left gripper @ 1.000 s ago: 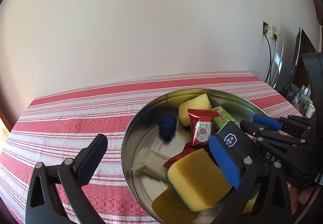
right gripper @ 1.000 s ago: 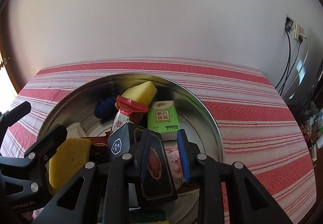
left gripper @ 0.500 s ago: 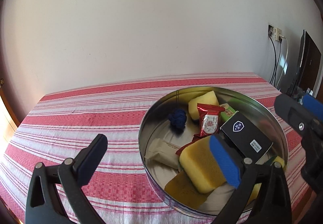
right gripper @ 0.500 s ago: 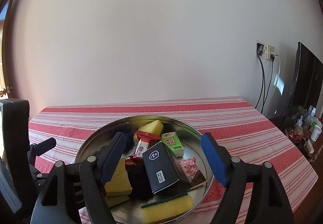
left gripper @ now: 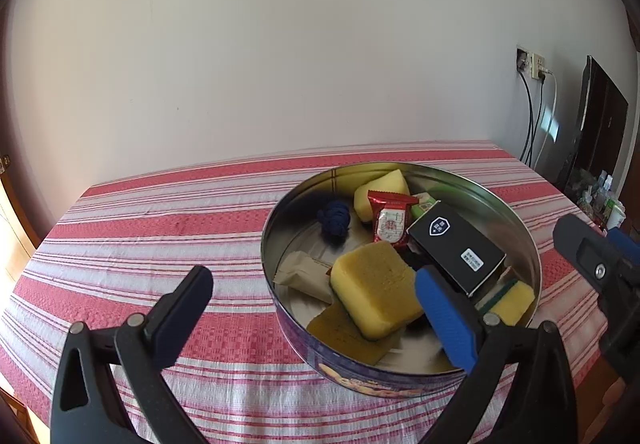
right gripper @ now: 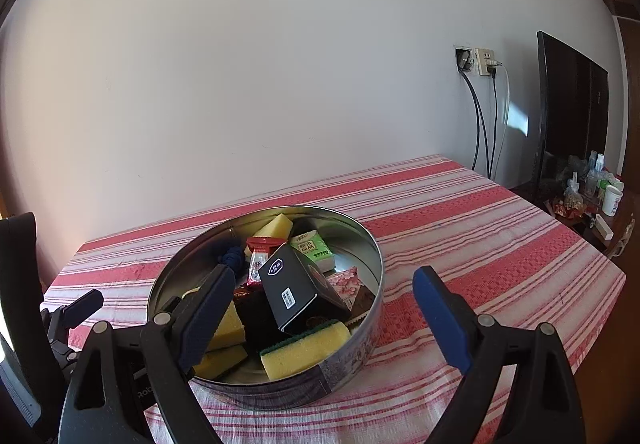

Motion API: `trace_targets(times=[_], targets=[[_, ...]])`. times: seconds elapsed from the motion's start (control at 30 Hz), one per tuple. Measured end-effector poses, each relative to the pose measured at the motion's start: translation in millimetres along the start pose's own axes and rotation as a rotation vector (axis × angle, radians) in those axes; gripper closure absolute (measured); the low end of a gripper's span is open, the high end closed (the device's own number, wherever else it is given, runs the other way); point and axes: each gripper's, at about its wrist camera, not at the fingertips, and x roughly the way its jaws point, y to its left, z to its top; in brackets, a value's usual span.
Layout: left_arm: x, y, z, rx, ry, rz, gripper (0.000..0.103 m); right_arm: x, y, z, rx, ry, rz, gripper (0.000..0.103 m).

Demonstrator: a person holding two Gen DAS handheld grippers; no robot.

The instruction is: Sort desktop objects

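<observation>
A round metal tin [left gripper: 360, 380] [right gripper: 348, 360] stands on the striped cloth and holds several items. A black box [left gripper: 456, 248] [right gripper: 292, 288] lies tilted on top of them, with nothing gripping it. Around it are yellow sponges [left gripper: 372, 288] [right gripper: 308, 344], a red snack packet [left gripper: 392, 220] [right gripper: 260, 260], a blue knot [left gripper: 334, 222], a beige wrapper [left gripper: 304, 274], a green packet [right gripper: 314, 248] and a pink packet [right gripper: 346, 282]. My left gripper [left gripper: 312, 312] is open and empty at the tin's near left. My right gripper [right gripper: 324, 318], back from the tin, is opening with nothing held.
The red and white striped tablecloth [right gripper: 480, 228] covers the table; its right edge drops off near a side shelf with bottles and a cup [right gripper: 600, 192]. A dark screen [right gripper: 572, 112] and a wall socket with cables [right gripper: 480, 64] are at the right.
My right gripper let go of the black box, opened wide and drew back and up; the box now lies in the tin. My left gripper also backed away from the tin.
</observation>
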Motion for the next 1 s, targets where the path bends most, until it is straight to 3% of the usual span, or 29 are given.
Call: trace_targets(times=[0.27,0.57,1.0], targets=[[-12.0,-6.6,-4.0,0.019,-0.001,0.017,0.001,-12.6,-2.9,-7.6,0.024,0.005,0.010,0.005],[-27.5,-6.2,-3.8,0.008,-0.044,0.047,0.001,-34.0,-5.4,-9.1,0.017,-0.071,-0.040,0.005],[-29.4,-13.3,-3.7,0.038,-0.040,0.069,0.001,-45.1,-3.0,-9.3,-0.007,-0.140,-0.082,0.005]])
